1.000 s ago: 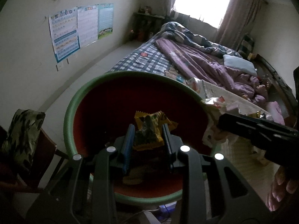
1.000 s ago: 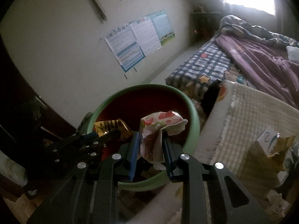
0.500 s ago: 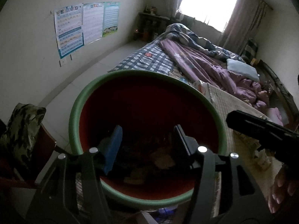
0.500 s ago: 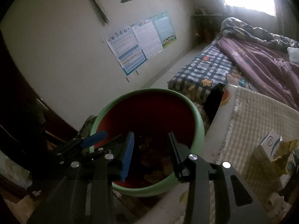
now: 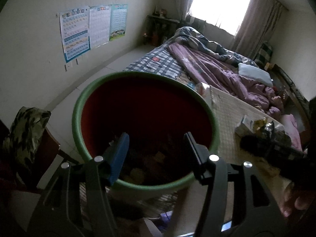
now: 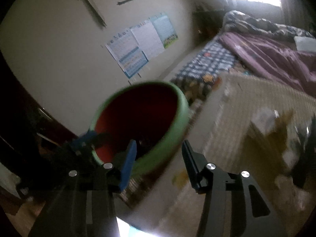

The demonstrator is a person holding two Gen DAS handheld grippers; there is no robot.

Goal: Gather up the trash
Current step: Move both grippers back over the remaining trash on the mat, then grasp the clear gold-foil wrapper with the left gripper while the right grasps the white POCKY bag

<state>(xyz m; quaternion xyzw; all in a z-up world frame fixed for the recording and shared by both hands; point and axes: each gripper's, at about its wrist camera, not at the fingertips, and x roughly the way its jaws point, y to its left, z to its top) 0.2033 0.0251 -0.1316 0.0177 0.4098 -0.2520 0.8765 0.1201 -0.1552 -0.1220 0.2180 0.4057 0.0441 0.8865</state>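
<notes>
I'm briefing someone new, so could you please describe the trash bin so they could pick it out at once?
Start at the bed with the purple blanket and come to its near end. The bin stands there, beside the beige mat. It is the only round tub, with a green rim and a red inside.

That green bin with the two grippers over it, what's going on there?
A person is collecting trash with two handheld grippers. The left gripper hangs open and empty over the green bin, where wrappers lie. The right gripper, jaws opening and empty, points toward the leftover trash pile on the mat.
</notes>
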